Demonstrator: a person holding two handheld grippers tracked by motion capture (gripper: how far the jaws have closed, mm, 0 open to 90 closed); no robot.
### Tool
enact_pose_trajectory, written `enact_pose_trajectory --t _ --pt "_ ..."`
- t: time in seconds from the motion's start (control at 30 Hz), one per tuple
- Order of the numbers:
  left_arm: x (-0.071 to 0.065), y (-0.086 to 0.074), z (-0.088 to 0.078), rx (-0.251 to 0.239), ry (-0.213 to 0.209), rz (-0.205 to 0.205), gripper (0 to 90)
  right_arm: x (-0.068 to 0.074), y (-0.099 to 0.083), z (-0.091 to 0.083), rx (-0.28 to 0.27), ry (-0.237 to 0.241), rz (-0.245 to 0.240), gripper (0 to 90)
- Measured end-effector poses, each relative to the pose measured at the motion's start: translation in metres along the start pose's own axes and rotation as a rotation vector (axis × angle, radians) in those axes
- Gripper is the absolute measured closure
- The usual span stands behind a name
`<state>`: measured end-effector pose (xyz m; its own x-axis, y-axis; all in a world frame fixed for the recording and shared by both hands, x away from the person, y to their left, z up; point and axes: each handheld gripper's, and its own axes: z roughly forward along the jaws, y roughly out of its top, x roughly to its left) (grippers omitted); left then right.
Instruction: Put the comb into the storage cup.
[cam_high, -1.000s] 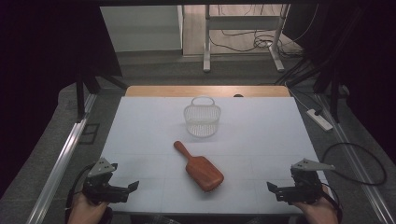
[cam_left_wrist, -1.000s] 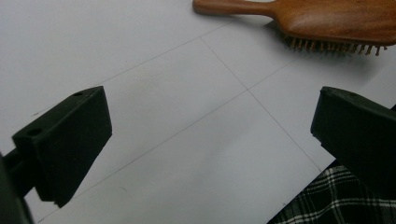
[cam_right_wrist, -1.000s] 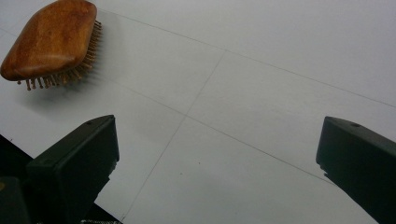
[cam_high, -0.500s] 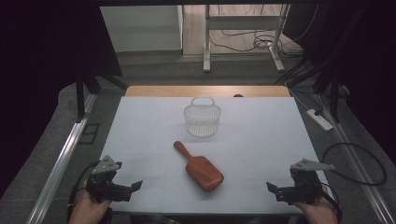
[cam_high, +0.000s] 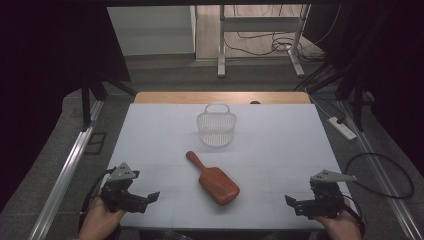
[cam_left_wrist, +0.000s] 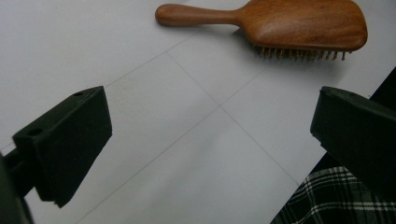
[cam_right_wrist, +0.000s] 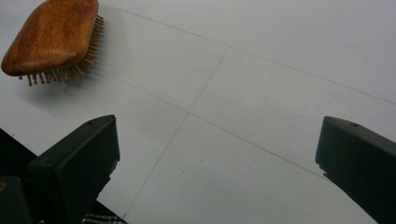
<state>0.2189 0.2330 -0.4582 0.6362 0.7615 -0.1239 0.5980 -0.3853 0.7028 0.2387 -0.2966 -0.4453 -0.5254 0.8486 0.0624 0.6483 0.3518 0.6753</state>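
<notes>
One wooden brush (cam_high: 215, 177) lies bristles down near the middle of the white table (cam_high: 280, 145), between two grippers. One white basket (cam_high: 216, 127) stands behind it, apart. The left gripper (cam_high: 148, 199) and right gripper (cam_high: 292, 204) each hover near the front edge, jaws spread, holding nothing.

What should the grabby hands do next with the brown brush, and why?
Probably the left gripper should ease forward toward the slim handle of the brown wooden paddle hairbrush. Both grippers are open and empty at the near edge of the white table, the right gripper too. The brush lies bristles-down between them, untouched, with the white mesh basket beyond it.
</notes>
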Motion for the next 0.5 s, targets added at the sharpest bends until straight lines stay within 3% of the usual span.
enact_pose_trajectory --t 0.3,0.5 --pt "-0.003 0.012 0.009 0.016 -0.014 0.039 0.0 0.000 0.000 0.000 -0.001 -0.001 0.000 0.0" --pt "-0.005 0.018 0.013 0.032 -0.030 0.038 0.0 0.000 0.000 0.000 -0.001 0.000 -0.001 0.0"
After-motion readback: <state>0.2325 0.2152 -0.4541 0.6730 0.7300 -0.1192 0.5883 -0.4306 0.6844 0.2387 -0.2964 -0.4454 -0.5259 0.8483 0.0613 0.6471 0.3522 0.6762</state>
